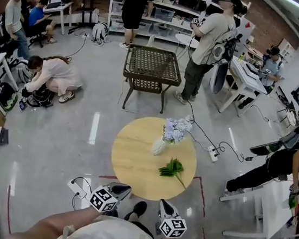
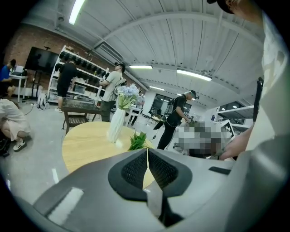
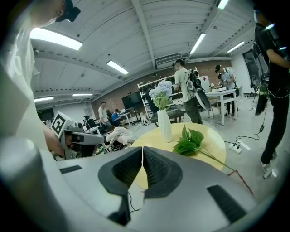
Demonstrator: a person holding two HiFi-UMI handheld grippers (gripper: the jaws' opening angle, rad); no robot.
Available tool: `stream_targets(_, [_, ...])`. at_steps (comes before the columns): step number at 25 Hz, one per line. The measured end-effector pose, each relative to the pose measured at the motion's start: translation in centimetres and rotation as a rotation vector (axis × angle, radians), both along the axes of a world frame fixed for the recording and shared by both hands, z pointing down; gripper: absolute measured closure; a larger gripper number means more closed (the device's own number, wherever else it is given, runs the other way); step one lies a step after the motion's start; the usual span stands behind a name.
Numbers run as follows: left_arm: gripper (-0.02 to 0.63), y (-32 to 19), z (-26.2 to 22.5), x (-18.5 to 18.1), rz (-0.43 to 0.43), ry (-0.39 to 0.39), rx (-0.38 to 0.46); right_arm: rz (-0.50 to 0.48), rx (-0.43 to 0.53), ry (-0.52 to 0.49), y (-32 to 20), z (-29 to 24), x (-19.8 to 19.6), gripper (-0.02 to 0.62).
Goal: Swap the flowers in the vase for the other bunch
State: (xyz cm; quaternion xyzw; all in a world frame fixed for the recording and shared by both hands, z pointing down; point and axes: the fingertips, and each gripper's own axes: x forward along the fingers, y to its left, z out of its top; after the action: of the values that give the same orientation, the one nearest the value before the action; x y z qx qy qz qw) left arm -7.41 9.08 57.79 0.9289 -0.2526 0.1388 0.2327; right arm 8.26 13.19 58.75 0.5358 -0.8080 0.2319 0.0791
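A white vase (image 1: 159,145) with pale blue flowers (image 1: 177,130) stands on the round wooden table (image 1: 133,163). A green leafy bunch (image 1: 172,169) lies flat on the table, right of the vase, its stem toward the near right edge. Both grippers hover off the table's near edge. My left gripper (image 1: 124,188) is shut with nothing in it, pads together (image 2: 147,156). My right gripper (image 1: 163,204) is shut and empty too (image 3: 142,156). The right gripper view shows the vase (image 3: 164,125) and the leafy bunch (image 3: 190,143) ahead; the left gripper view shows the vase (image 2: 116,125) and bunch (image 2: 137,141).
A dark wicker table (image 1: 152,67) stands beyond the round table. A white power strip (image 1: 212,153) and cables lie on the floor at the right. Red tape (image 1: 202,197) marks the floor. Several people stand, sit or crouch around the room, one bending at the right (image 1: 274,165).
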Motion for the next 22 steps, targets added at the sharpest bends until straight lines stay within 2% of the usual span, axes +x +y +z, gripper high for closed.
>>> stream_targets(12, [0.594,-6.6,-1.2,8.4,0.009,0.000,0.048,-0.037,0.033,-0.015,-7.4,0.0,7.5,0.586])
stream_targets(22, [0.594,-11.7,-2.2,11.4,-0.054,0.001,0.084,-0.132,0.062,-0.029,-13.3,-0.2,9.8,0.586])
